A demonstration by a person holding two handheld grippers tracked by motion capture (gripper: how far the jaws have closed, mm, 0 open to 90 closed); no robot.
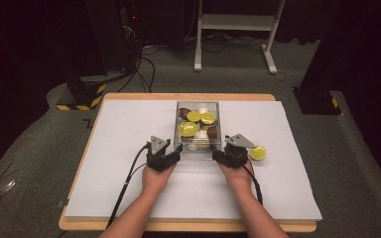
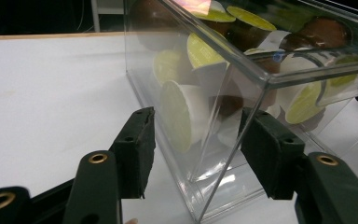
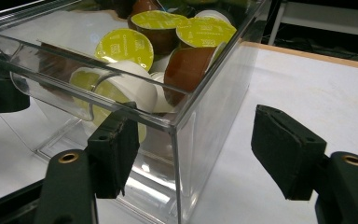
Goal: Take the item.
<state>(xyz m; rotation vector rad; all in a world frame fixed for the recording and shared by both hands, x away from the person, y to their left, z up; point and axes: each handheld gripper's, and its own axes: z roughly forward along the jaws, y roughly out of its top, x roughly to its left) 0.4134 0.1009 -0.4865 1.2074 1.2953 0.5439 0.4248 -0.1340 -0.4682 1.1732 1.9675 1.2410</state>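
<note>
High view: both grippers' jaws stand open astride near corners of the clear box point(image 1: 199, 130); grasping it remains undone.

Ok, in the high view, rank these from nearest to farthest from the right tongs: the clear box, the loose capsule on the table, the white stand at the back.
1. Clear box: right beside the right tongs, at its near right corner.
2. Loose capsule: on the white table cover, on the tongs' other side, a little farther off.
3. White stand: on the floor, far beyond the table.
</note>
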